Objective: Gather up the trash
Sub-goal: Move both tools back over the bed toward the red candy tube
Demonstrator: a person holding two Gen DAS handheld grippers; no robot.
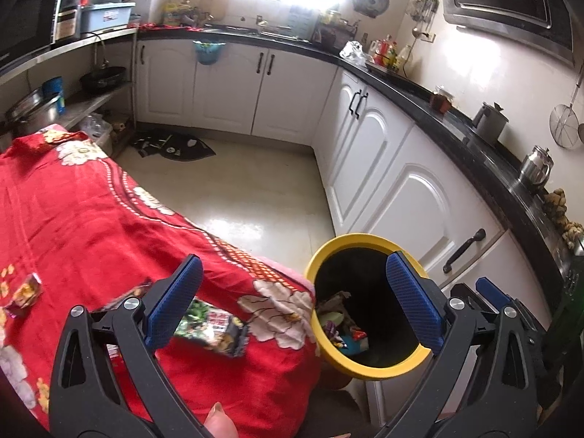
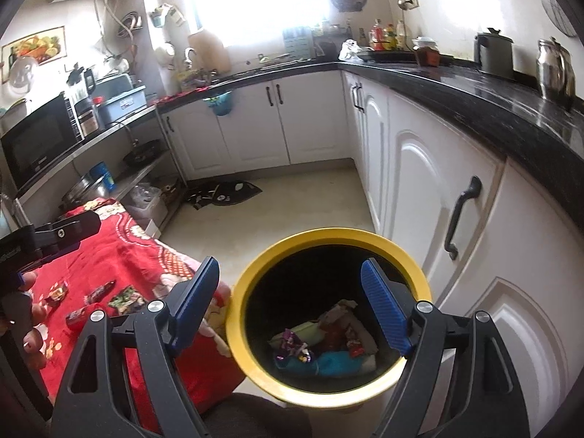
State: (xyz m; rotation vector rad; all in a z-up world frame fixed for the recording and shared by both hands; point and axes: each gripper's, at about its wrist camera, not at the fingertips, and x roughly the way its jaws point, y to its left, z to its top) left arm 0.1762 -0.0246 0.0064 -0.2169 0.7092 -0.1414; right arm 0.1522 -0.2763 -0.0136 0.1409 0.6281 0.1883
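A black bin with a yellow rim (image 1: 330, 246) (image 2: 328, 235) stands on the floor beside a table under a red floral cloth (image 1: 91, 219) (image 2: 146, 255). Several wrappers (image 2: 321, 343) lie inside the bin. My left gripper (image 1: 295, 303) is open and empty, spanning the table edge and the bin. A green wrapper (image 1: 211, 328) lies just under its left finger; another wrapper (image 1: 25, 294) lies at the far left. My right gripper (image 2: 292, 310) is open and empty above the bin mouth. Three more wrappers (image 2: 126, 297) show on the cloth in the right wrist view.
White cabinets (image 1: 401, 189) under a black counter (image 1: 474, 135) run along the right and the back. A metal shelf rack (image 1: 73, 109) with pots stands left. A dark mat (image 1: 175, 144) lies on the floor. Kettles (image 2: 492, 53) stand on the counter.
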